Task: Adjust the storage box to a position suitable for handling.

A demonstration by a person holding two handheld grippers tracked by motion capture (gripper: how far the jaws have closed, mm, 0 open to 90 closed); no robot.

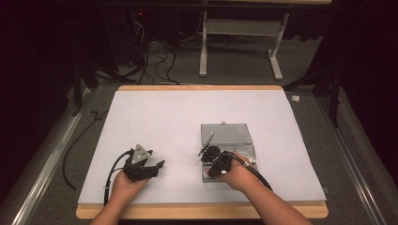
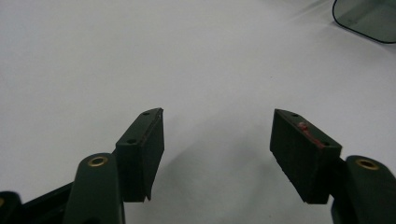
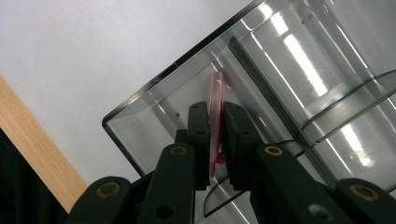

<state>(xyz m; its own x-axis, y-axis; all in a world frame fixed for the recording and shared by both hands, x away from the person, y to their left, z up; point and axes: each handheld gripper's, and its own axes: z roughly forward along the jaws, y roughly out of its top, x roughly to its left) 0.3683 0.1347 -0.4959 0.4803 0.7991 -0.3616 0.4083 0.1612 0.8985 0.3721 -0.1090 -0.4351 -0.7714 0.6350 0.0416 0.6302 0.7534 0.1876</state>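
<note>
While our right gripper (image 3: pixel 215 140) keeps its jaws clenched on a thin pink, clear-bodied piece (image 3: pixel 215 100) that stands on edge between the pads, the main risk we see is that piece slipping or twisting out. It is slim and smooth, the pads hold it only along its lower part, and any sideways drag could pivot it or flick it away. Just beyond the fingertips lies the clear plastic case (image 3: pixel 289 74), and the piece sits inside its corner compartment, close to the corner wall. If we lift at a slant, we judge the piece could catch on that wall or on the curved divider just to one side of the jaws, and the light case could shift or tip with it. Straight up looks like the free way out.

Farther from that gripper, in the high view, the case's open lid (image 1: pixel 224 133) lies flat on the far side, and the near edge of the white mat (image 1: pixel 141 117) and wooden board runs close behind the hand, so backing away leaves little room.

Our left gripper (image 2: pixel 217 140) rests well apart to the side, jaws released and empty, with bare mat all around it.
</note>
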